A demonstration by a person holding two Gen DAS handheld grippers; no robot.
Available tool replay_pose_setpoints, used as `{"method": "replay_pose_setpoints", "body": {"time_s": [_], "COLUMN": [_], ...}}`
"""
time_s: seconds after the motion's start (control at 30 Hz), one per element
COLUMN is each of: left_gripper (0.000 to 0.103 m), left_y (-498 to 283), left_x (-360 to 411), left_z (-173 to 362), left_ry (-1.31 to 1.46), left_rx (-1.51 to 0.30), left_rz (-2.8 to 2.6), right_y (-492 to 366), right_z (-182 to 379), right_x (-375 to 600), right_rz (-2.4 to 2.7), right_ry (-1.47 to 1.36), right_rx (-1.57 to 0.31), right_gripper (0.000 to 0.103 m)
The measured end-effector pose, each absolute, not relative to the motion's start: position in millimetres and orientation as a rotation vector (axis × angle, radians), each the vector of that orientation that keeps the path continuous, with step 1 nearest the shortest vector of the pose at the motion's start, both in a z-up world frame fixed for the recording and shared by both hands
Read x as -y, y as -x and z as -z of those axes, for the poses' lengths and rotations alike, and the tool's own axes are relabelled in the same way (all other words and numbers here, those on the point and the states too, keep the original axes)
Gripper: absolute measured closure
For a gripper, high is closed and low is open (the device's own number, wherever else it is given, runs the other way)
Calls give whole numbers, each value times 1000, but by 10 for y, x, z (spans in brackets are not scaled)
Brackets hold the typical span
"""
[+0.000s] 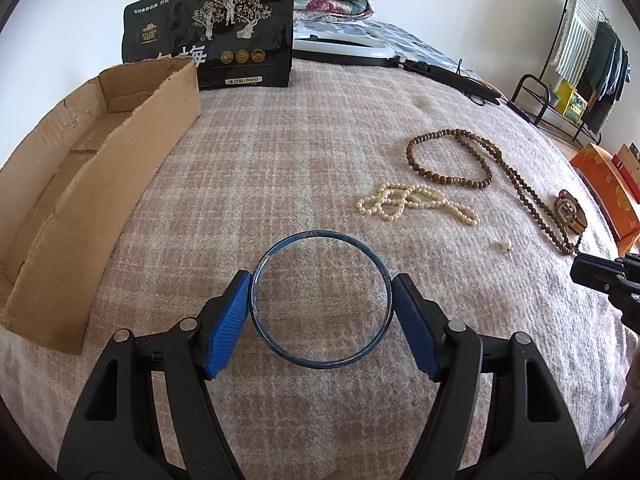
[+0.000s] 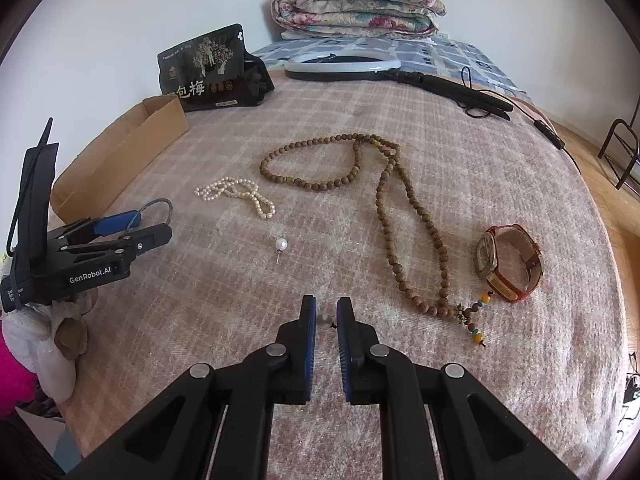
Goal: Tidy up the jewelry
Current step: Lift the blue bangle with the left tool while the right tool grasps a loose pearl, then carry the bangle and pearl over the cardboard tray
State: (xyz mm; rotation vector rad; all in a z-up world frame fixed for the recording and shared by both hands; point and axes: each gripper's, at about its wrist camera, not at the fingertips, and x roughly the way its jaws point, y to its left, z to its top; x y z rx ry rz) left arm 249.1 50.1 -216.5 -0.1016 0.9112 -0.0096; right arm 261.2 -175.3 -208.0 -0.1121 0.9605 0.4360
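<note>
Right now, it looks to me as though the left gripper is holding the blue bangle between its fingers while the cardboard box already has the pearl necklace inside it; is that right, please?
Not quite. The left gripper does hold the blue bangle, but the pearl necklace is not in the cardboard box; it lies on the blanket beside the brown bead necklace, as the left wrist view shows.

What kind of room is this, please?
Most likely a bedroom: the jewelry lies on a plaid blanket spread over a bed, a folded quilt sits at its far end, and a clothes rack stands alongside.
</note>
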Motion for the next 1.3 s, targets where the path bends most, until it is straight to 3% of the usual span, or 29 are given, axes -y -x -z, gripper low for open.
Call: {"method": "replay_pose_setpoints", "body": {"time_s": [0.67, 1.3], "left_gripper": [31, 31], "left_y": [-2093, -1841], "left_x": [-774, -1758], "left_z": [1519, 933], "left_ry": [132, 157], "left_rx": [-816, -746], "left_rz": [21, -93], "right_y": [-2378, -2376], "right_z": [1466, 979], "right_x": [1485, 410], "right_rz": [-467, -628], "right_ry": [116, 172], "right_rx": [-853, -752], "right_gripper": [95, 95]}}
